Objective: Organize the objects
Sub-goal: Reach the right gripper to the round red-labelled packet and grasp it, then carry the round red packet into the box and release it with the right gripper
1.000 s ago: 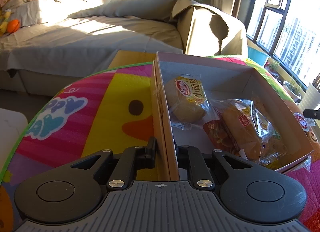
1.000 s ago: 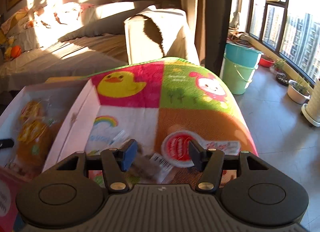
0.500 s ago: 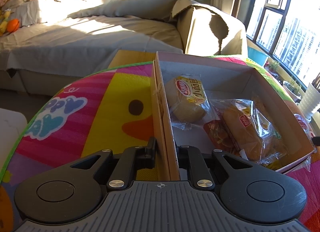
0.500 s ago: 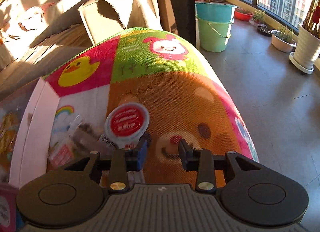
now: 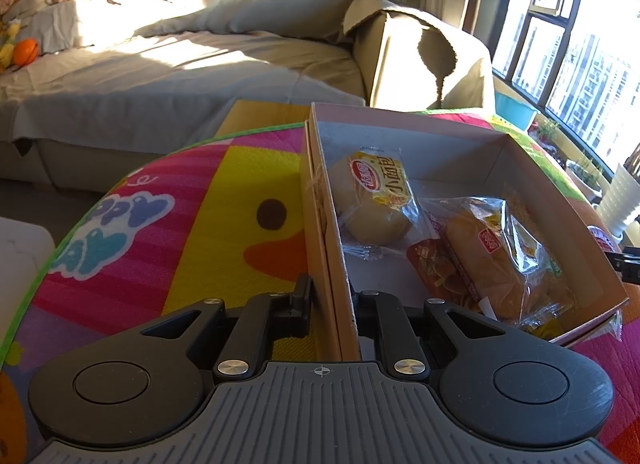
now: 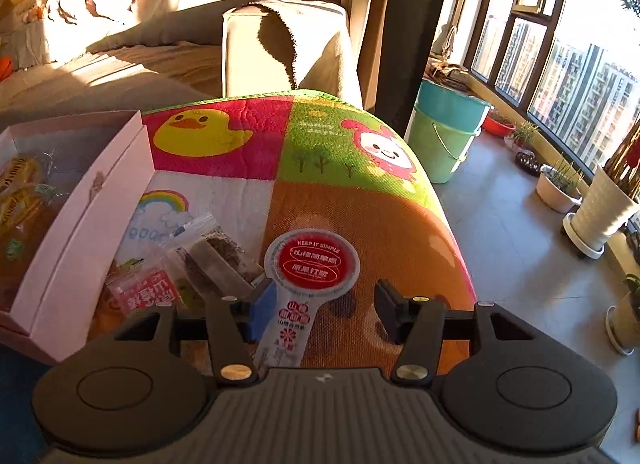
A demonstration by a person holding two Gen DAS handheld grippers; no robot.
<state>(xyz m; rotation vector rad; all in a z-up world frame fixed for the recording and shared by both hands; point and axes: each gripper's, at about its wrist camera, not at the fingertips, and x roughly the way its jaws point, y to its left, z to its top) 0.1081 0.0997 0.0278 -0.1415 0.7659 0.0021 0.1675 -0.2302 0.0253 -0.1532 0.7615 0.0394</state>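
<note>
Low sun floods the sofa and the cartoon play mat, teal and green buckets standing by the window. Left gripper is clamped tight on the near wall of the pink cardboard box, wrapped bread rolls lying inside. Right gripper is opening its jaws around the red-lidded jelly cup on the mat; its tab lies against the blue left pad, the right pad clear. A dark snack packet lies just beside.

A draped sofa, stacked buckets and potted plants by the window.
</note>
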